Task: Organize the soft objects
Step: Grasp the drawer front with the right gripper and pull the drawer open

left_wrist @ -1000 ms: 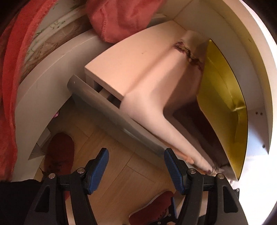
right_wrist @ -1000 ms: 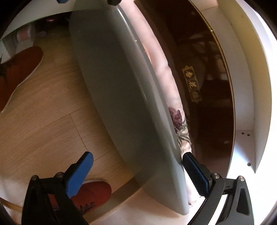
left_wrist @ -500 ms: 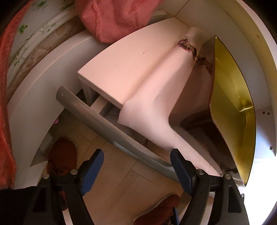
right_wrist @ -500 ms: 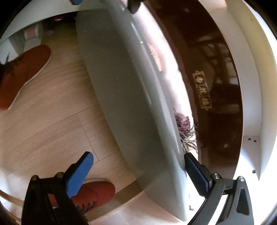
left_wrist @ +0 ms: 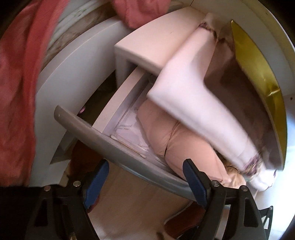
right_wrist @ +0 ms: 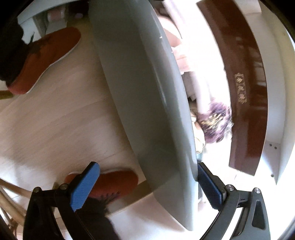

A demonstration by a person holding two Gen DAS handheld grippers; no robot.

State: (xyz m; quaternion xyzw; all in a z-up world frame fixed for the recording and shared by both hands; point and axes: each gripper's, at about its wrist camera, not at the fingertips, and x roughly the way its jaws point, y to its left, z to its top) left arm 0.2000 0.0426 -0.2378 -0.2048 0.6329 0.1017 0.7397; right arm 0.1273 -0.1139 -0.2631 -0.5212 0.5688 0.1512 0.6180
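Observation:
A drawer with a grey front (left_wrist: 114,147) stands pulled out of a white cabinet (left_wrist: 154,42). Inside lies a peach soft garment (left_wrist: 184,145). A long white stocking (left_wrist: 193,96) with purple flowered trim hangs from the cabinet top down into the drawer. My left gripper (left_wrist: 147,179) hovers above the drawer front, its jaws opening, and the pads press on nothing. My right gripper (right_wrist: 147,184) is wide open and straddles the grey front (right_wrist: 143,92), its right finger on the drawer's inner side. The stocking's trim (right_wrist: 217,120) shows just behind the front.
A brown box with a gold lining (left_wrist: 258,77) leans in the cabinet to the right of the stocking. Red cloth (left_wrist: 16,92) hangs at the left and a pink-red garment (left_wrist: 140,11) lies at the top. Papers (left_wrist: 129,129) line the drawer bottom. A person's red shoes (right_wrist: 44,57) stand on the wooden floor.
The drawer has slid further out, and the peach garment and papers inside have come into sight. The left jaws have widened. Both views have shifted slightly with the drawer.

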